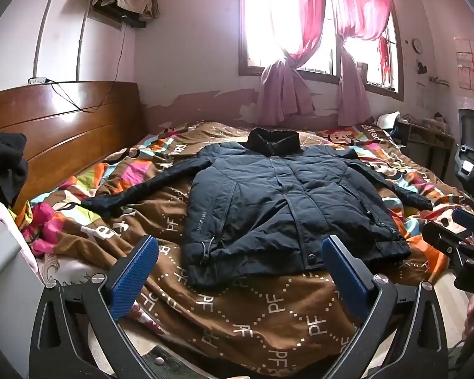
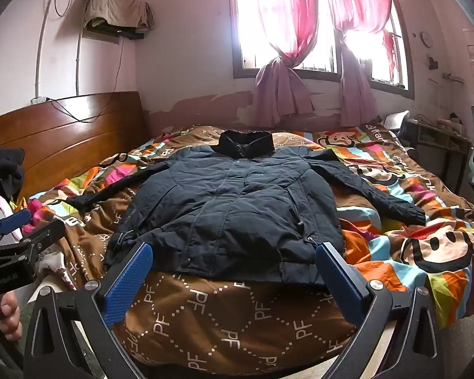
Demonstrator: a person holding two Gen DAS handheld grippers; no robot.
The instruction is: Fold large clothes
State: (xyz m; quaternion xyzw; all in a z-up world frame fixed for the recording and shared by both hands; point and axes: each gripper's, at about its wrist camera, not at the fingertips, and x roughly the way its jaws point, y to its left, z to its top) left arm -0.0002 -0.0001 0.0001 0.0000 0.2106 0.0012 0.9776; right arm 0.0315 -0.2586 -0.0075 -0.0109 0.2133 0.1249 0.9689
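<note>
A dark navy padded jacket (image 1: 278, 202) lies flat and face up on the bed, collar toward the window, both sleeves spread out to the sides; it also shows in the right wrist view (image 2: 233, 208). My left gripper (image 1: 240, 246) is open and empty, held above the bed's near edge just short of the jacket's hem. My right gripper (image 2: 233, 252) is open and empty too, its blue pads (image 2: 126, 281) on either side of the hem. The right gripper shows at the right edge of the left view (image 1: 455, 233), and the left gripper at the left edge of the right view (image 2: 19, 230).
The bed carries a colourful brown quilt (image 1: 237, 309) with a wooden headboard (image 1: 63, 126) on the left. Dark clothes (image 1: 3, 167) pile at the left. A window with pink curtains (image 1: 300, 31) is behind. A desk and chair (image 1: 470, 145) stand at the right.
</note>
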